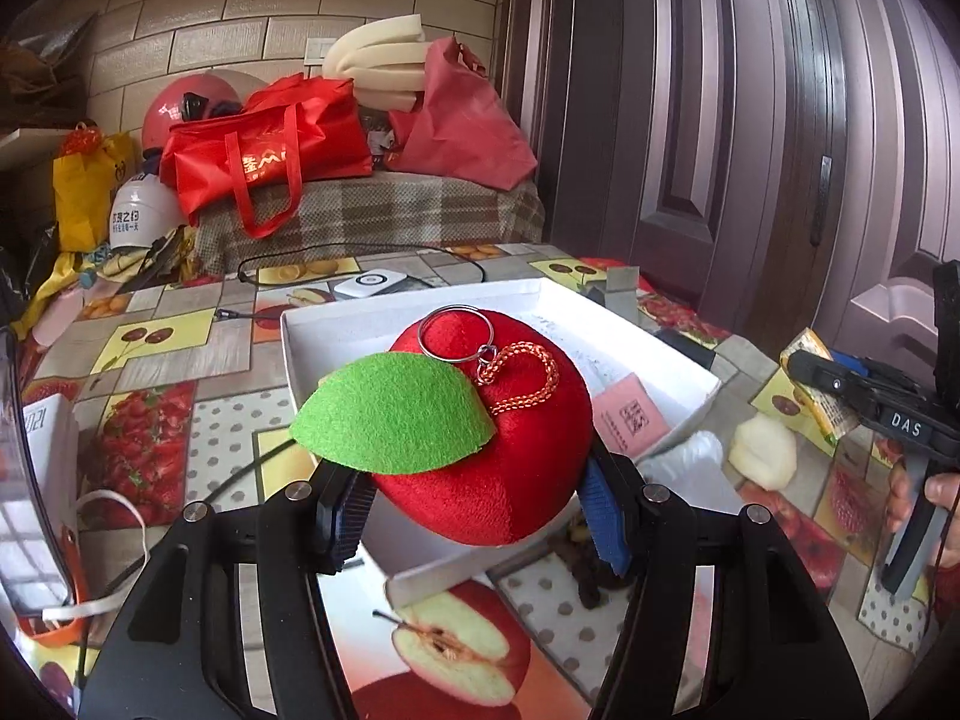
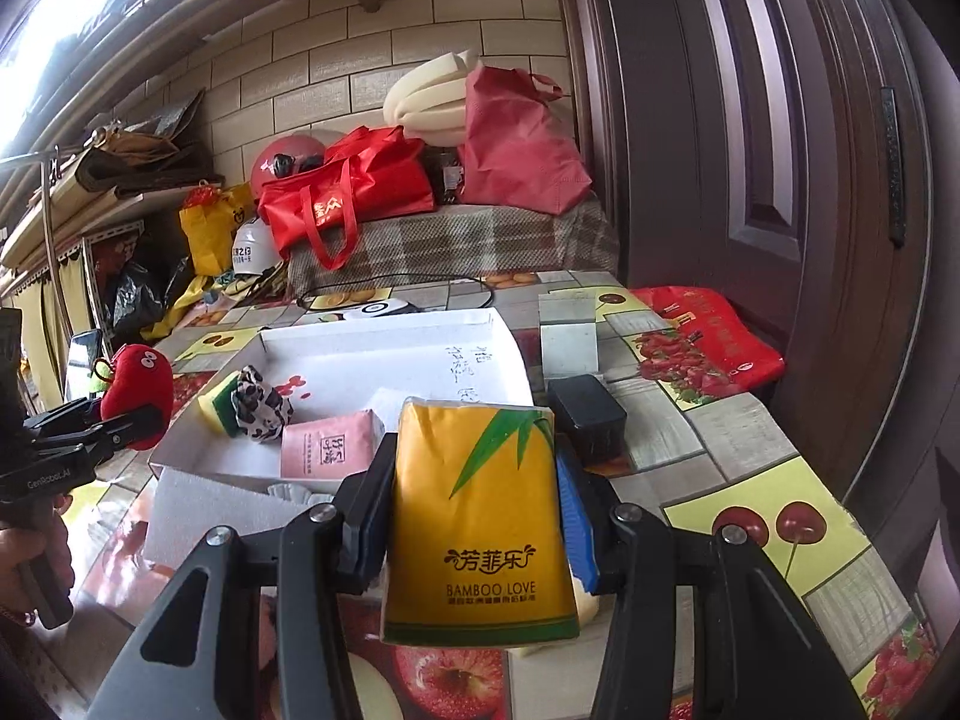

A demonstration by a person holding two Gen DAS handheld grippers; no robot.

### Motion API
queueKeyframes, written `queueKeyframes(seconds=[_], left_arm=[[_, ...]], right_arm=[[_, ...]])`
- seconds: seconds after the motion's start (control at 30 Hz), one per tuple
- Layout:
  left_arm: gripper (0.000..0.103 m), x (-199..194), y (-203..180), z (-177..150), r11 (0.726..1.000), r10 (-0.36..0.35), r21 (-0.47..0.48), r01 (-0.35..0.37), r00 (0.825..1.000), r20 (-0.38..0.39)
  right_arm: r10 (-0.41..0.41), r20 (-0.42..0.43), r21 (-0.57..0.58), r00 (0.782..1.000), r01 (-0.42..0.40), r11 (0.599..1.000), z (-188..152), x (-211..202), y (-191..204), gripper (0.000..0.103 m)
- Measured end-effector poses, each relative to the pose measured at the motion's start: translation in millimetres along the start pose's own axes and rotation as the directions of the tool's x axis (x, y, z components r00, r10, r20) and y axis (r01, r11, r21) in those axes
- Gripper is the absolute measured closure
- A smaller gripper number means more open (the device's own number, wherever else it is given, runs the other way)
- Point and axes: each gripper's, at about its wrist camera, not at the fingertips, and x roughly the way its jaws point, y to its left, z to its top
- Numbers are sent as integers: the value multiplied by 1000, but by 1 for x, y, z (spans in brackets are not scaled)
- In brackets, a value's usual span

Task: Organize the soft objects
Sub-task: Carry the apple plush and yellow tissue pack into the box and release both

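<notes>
We see the left tool clamped on plush apple over white box near edge; right tool clamped on tissue pack above worktop. Box holds sponge, scrunchie, pink pack. Black charger sits beside the box.

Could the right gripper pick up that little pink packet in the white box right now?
Probably not yet. The right gripper is shut on the yellow tissue pack, so its fingers are full. The pink packet lies uncovered in the white box, reachable once the pack is released.
</notes>
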Motion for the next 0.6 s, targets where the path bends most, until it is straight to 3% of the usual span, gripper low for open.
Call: queueKeyframes(seconds=[0.3,0.47,0.6], left_arm=[[42,34,-10,55,1000,-12,-24,14,998,66],[42,46,2,53,999,-17,-29,17,999,28],[42,55,31,54,991,-22,-132,22,1000,-3]], right_arm=[[-1,58,63,998,-3,998,37,7,-1,55],[-4,55,60,998,1,998,59,24,6,55],[11,-7,75,1000,-10,997,70,50,10,55]])
